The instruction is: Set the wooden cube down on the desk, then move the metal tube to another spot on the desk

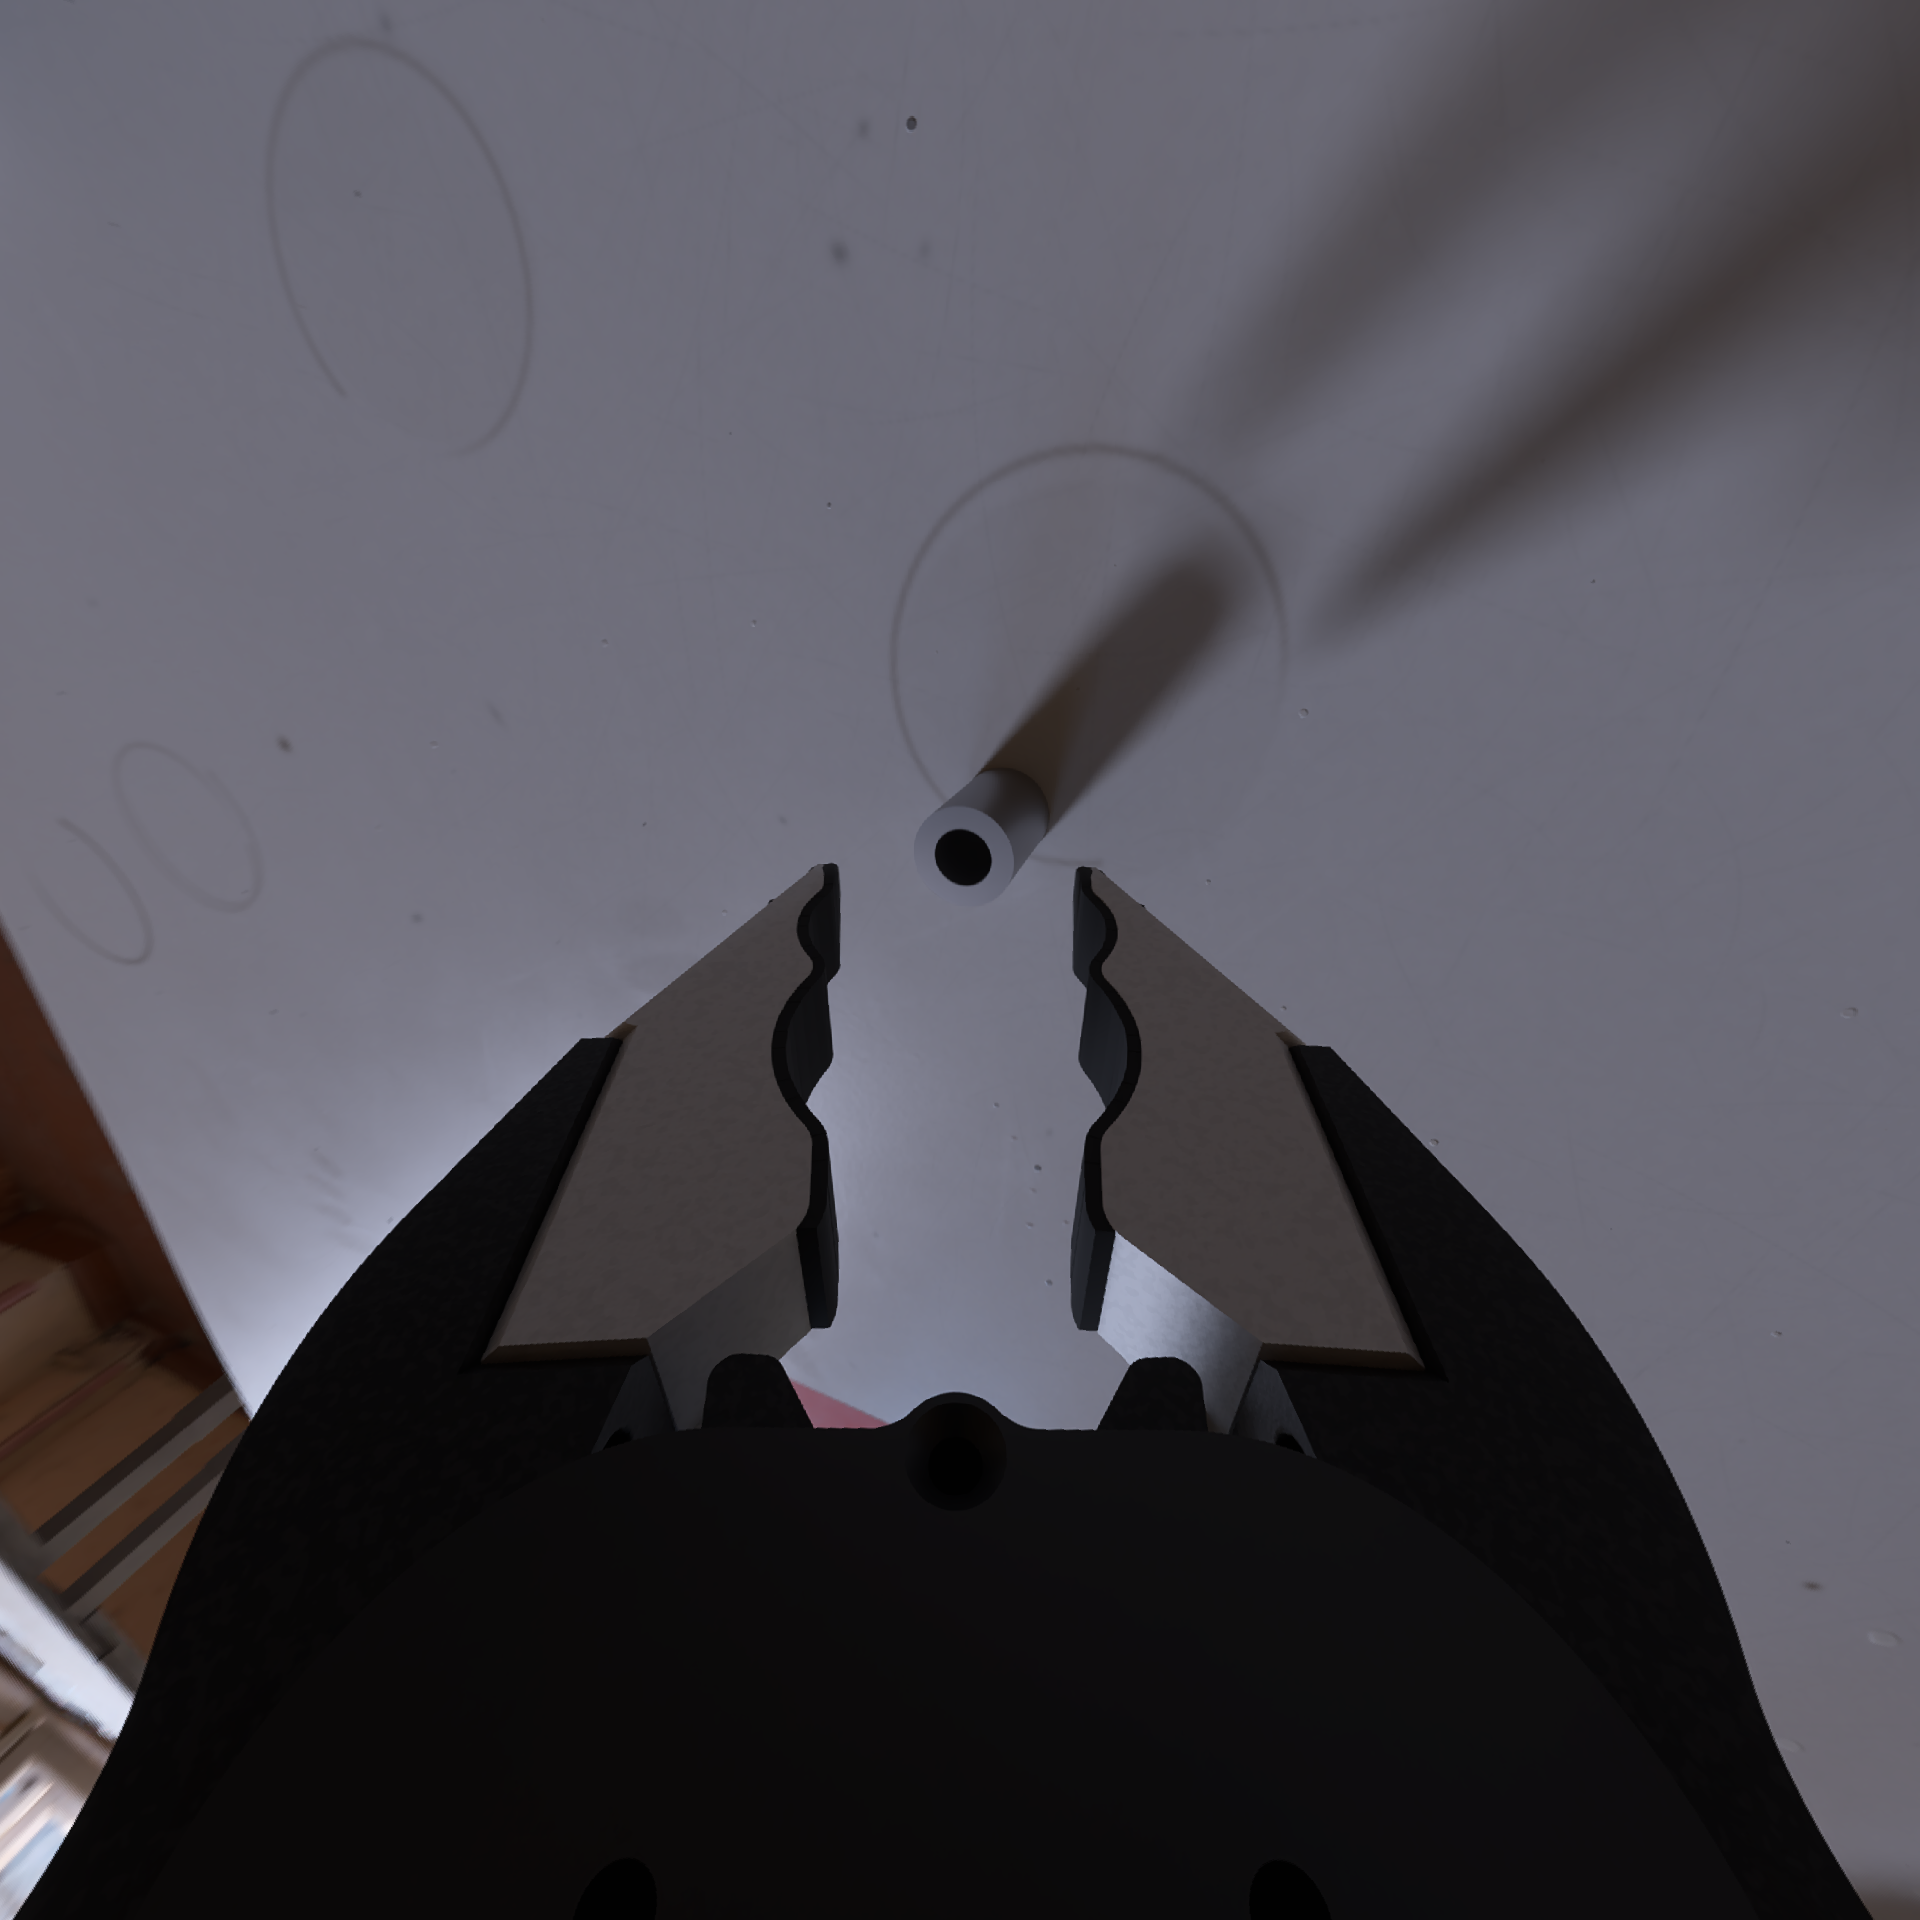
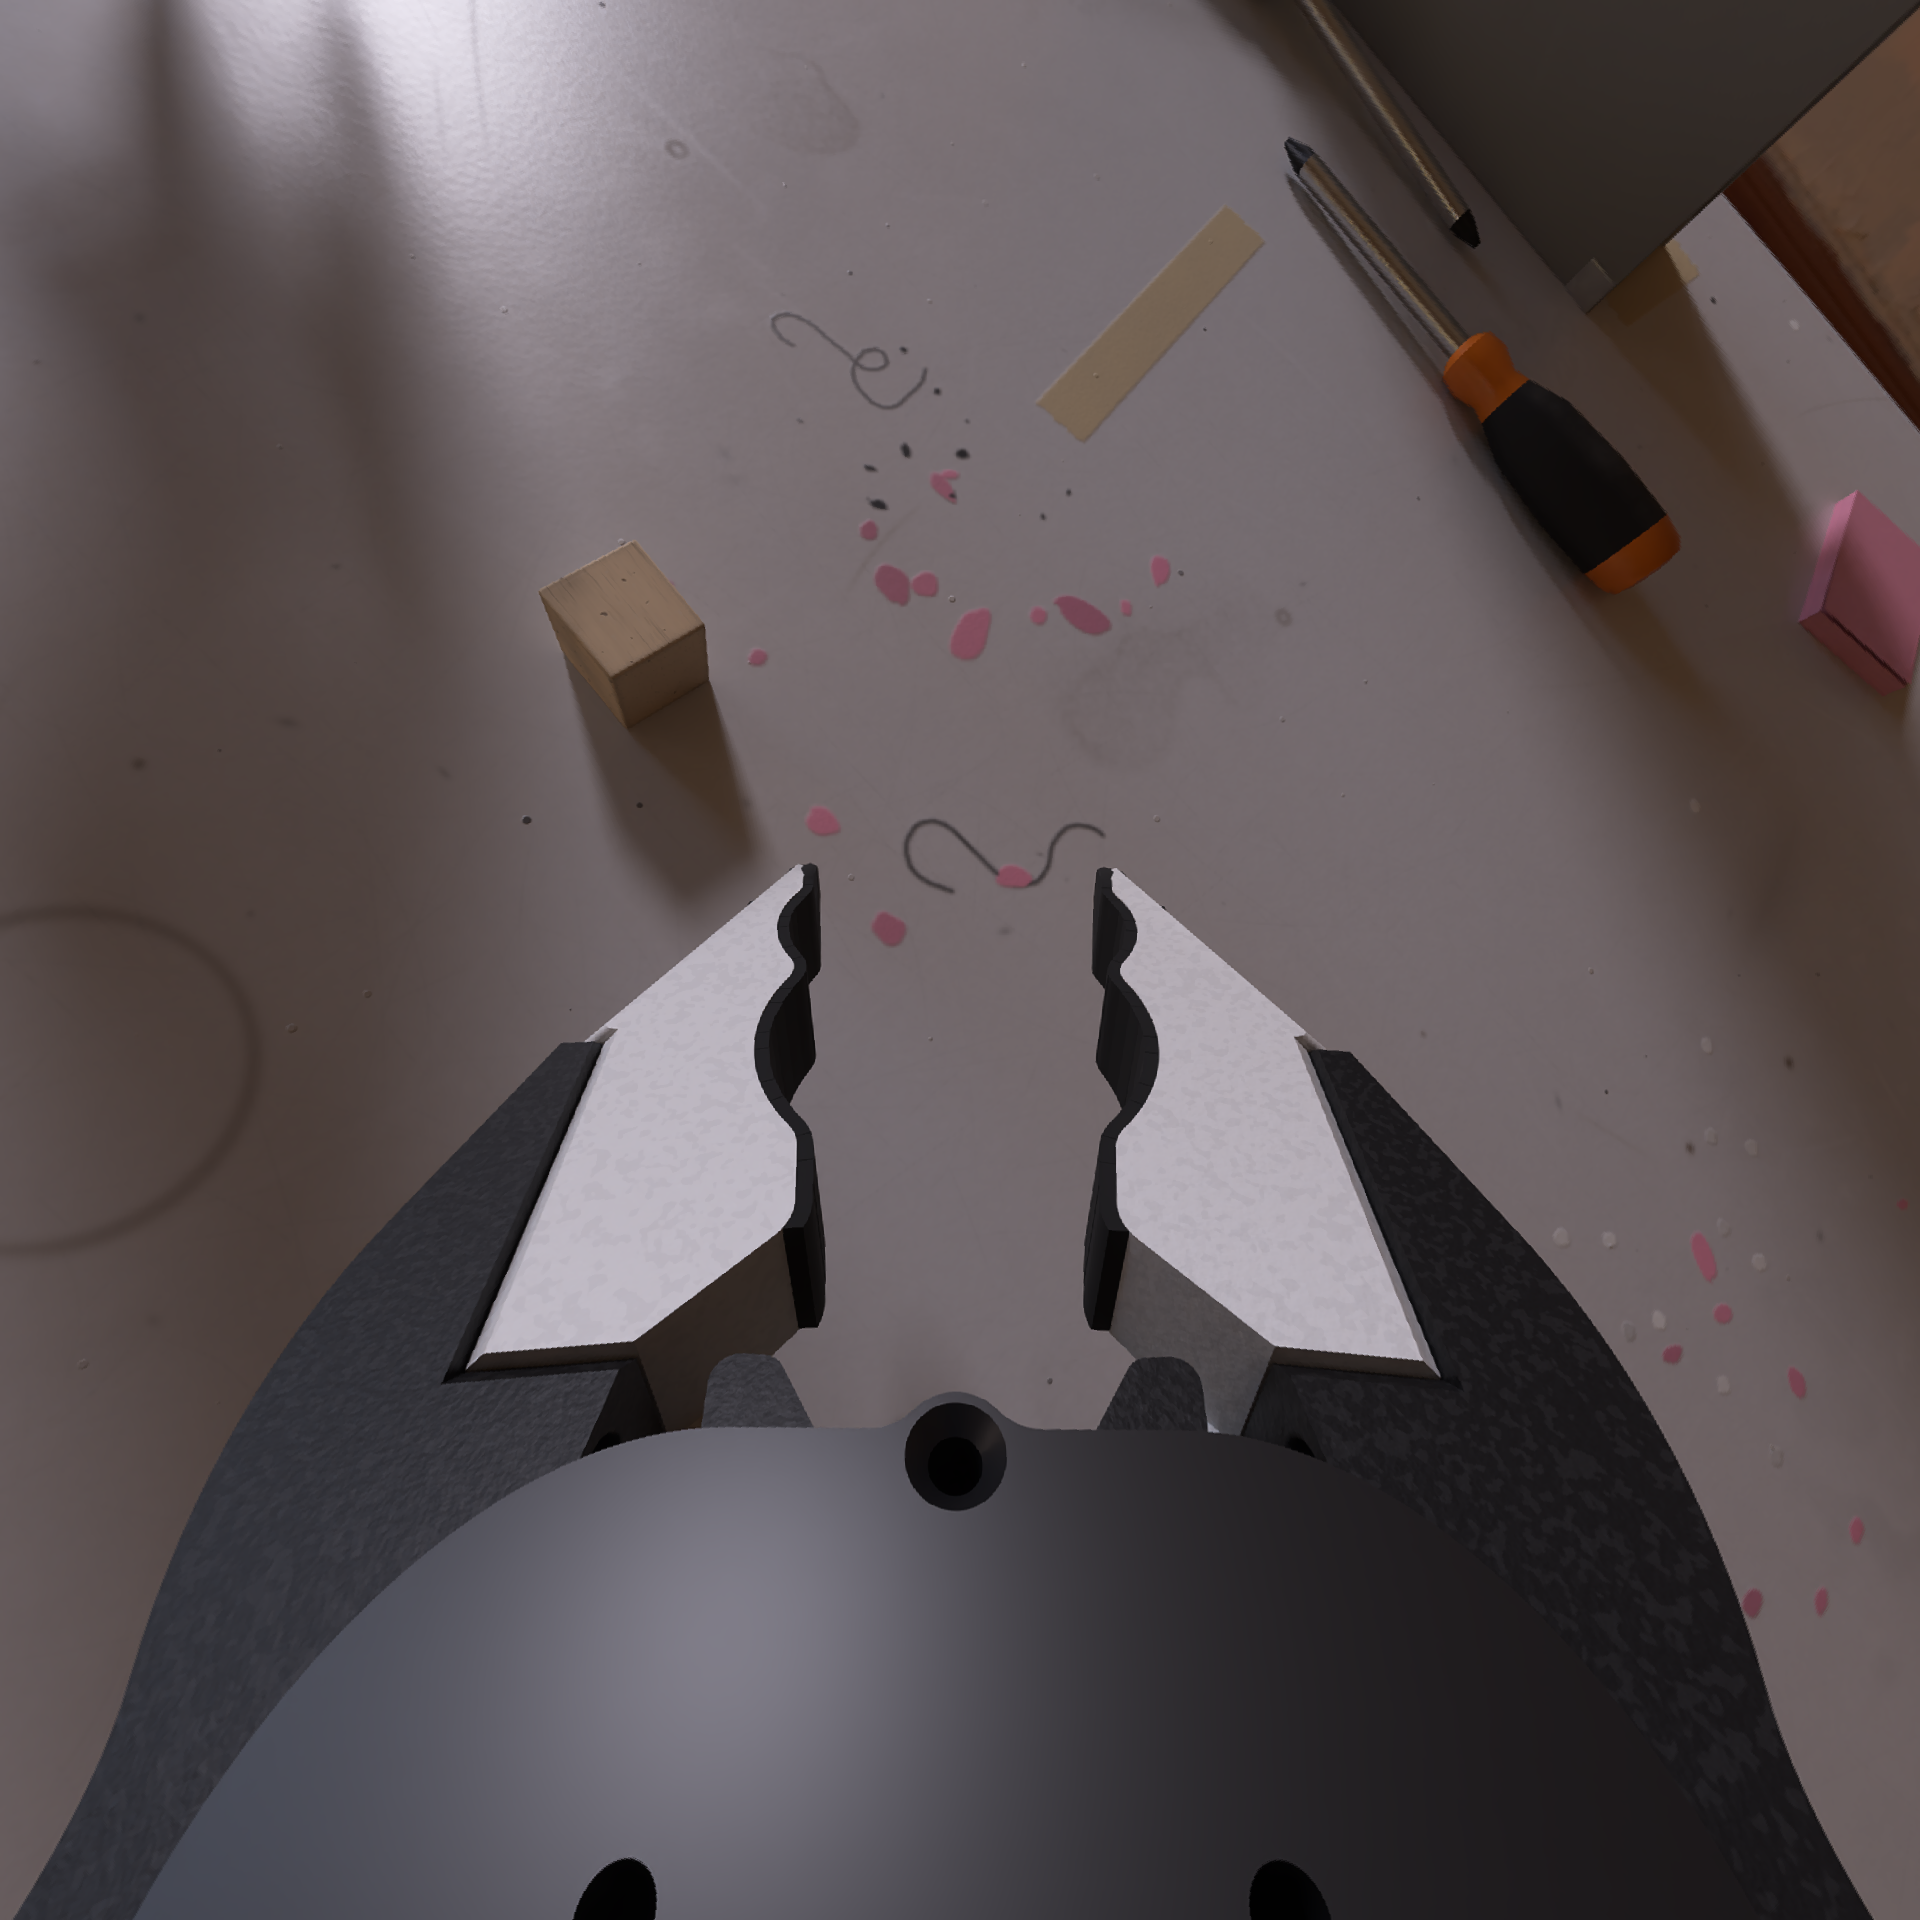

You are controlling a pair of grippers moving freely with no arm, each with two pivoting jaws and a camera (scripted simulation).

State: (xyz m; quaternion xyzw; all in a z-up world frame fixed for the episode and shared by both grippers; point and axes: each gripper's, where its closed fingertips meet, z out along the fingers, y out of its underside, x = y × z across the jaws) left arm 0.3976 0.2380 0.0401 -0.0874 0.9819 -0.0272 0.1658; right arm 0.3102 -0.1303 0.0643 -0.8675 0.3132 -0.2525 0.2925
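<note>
A: Pale wood, square on its base: the wooden cube [image 2: 625, 630] sits on the counter [image 2: 312, 416] left of centre in the right wrist frame, well clear of the right gripper [image 2: 956, 883], whose fingers are spread with nothing between them. I'd judge the first step done.

B: And the metal tube [image 1: 982, 836]?

A: It stands upright at the centre of the left wrist frame, seen almost end-on, so the bore faces the camera. The left gripper [image 1: 956, 883] hangs above it, fingers parted and empty, the tube's mouth just beyond the tips. That looks like a line-up for a grasp from above.

B: What can't you make out?

A: The tube's length; foreshortening hides most of its wall, and its foot merges with its shadow. At the upper right of the right wrist frame, a screwdriver [image 2: 1496, 384] lies whole, but a second tool [image 2: 1392, 125], a grey box [image 2: 1621, 104] and a pink block [image 2: 1865, 608] are cut by the edges.
</note>
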